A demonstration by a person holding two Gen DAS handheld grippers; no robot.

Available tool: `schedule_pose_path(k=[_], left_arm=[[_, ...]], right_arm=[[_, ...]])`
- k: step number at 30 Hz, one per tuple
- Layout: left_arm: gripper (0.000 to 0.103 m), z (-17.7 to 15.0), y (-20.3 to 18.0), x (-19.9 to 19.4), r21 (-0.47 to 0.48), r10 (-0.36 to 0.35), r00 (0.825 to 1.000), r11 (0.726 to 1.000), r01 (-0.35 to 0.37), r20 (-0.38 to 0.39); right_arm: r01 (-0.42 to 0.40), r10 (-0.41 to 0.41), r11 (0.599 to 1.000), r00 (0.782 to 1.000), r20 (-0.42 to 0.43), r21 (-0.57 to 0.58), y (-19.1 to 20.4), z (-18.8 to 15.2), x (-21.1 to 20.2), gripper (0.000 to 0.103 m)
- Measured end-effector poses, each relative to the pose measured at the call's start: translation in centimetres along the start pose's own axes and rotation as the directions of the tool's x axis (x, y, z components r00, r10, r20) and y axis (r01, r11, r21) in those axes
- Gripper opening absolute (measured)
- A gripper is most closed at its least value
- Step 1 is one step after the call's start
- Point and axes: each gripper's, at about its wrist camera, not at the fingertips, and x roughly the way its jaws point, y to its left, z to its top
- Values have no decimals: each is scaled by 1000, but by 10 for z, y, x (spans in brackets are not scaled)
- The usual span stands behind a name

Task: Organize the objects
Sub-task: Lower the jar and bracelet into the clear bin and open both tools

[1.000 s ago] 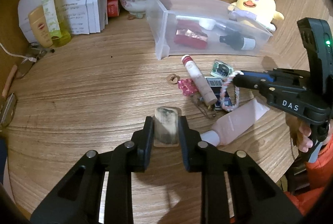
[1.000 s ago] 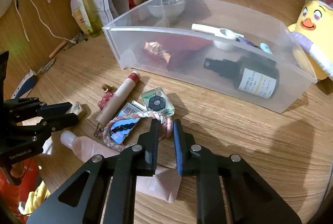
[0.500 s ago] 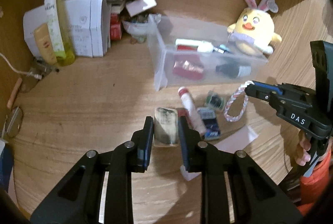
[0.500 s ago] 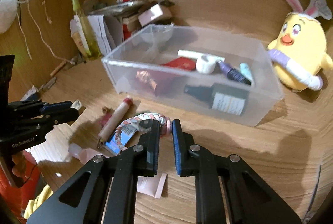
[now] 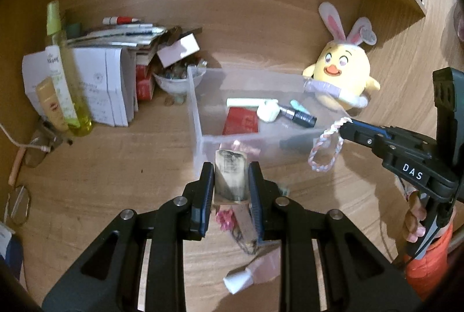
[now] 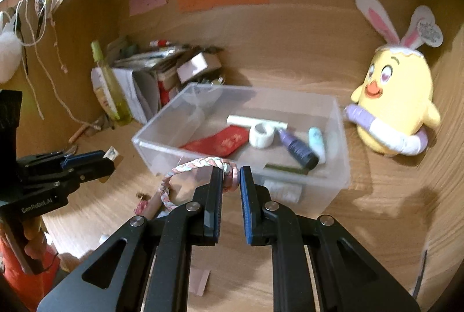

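Left wrist view: worn block (image 5: pixel 231 176) is clamped by left gripper (image 5: pixel 231 184); braided loop (image 6: pixel 200 164) is pinched in right gripper (image 6: pixel 231 177), jaws near-closed, above desk (image 5: pixel 101 167).

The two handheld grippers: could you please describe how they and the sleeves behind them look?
Both are matte black, with blue-edged flat fingers and silver pivot screws. The right gripper bears white "DAS" lettering; the left gripper reads "GenRobot.AI". An orange sleeve shows behind each handle.

Left tongs (image 5: pixel 231 181): clamped a small worn beige block with dark print (image 5: pixel 231 177), lifted off the wooden surface (image 5: pixel 116 167).
Right tongs (image 5: pixel 346 126): pinched a braided pink-and-white cord loop (image 5: pixel 324 149), dangling beside the clear plastic bin (image 5: pixel 200 115).
Behind bin: yellow plush chick with rabbit ears (image 5: pixel 342 74).
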Motion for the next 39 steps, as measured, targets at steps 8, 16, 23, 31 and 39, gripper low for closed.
schedule_pose_path(k=[8,16,23,31,39], left_arm=[[24,26,-2,7,0,-6,999,1000,6,33],[24,44,-2,21,-4,5,999,1000,-5,39],[24,54,4,46,-13,18,1000,1000,-18,7],[24,58,7,74,-13,18,999,1000,-18,-38],[24,59,9,98,-8,6,996,1000,-7,-92]], right_arm=[[27,-27,1000,999,40,3,-12,23,3,11],[52,-52,999,997,60,-4,-21,41,12,11],[72,-72,997,997,13,15,-29,44,42,11],[86,-85,996,995,-54,19,-37,35,71,11],[90,-88,996,991,-102,9,-38,30,86,11]])
